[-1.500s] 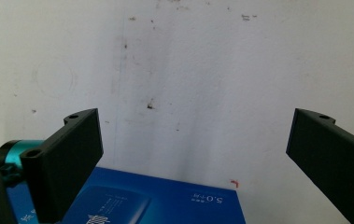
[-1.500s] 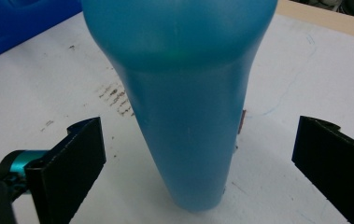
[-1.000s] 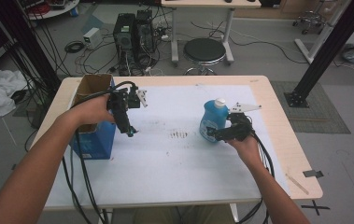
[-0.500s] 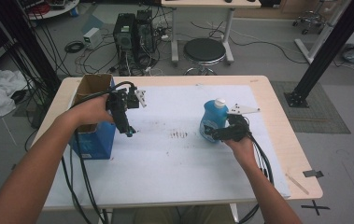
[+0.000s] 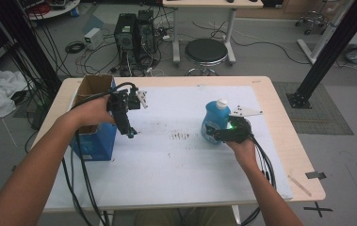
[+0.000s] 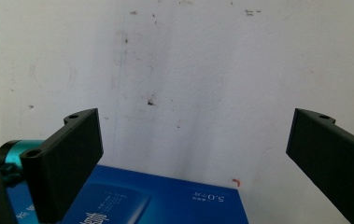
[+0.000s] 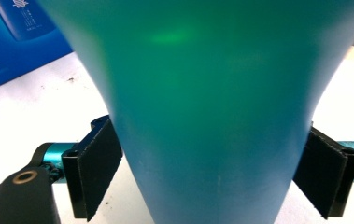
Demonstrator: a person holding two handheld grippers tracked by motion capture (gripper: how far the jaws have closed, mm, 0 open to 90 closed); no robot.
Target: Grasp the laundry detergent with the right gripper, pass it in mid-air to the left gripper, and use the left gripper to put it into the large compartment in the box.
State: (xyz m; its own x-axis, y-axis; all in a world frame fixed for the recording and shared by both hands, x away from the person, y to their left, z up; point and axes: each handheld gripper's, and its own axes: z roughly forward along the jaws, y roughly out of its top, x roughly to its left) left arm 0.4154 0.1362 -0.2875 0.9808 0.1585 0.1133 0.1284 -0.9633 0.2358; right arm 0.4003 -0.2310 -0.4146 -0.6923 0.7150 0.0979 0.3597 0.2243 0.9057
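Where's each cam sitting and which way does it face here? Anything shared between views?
High view: above the person's side, facing forward and down on the table; both forearms, left gripper, right gripper.
Left gripper view: rides the left gripper, faces down at the white sheet; its black fingers spread wide, nothing between.
Right gripper view: rides the right gripper, faces the blue bottle close up; its fingers flank the bottle.
Shared: the blue box shows in all three.
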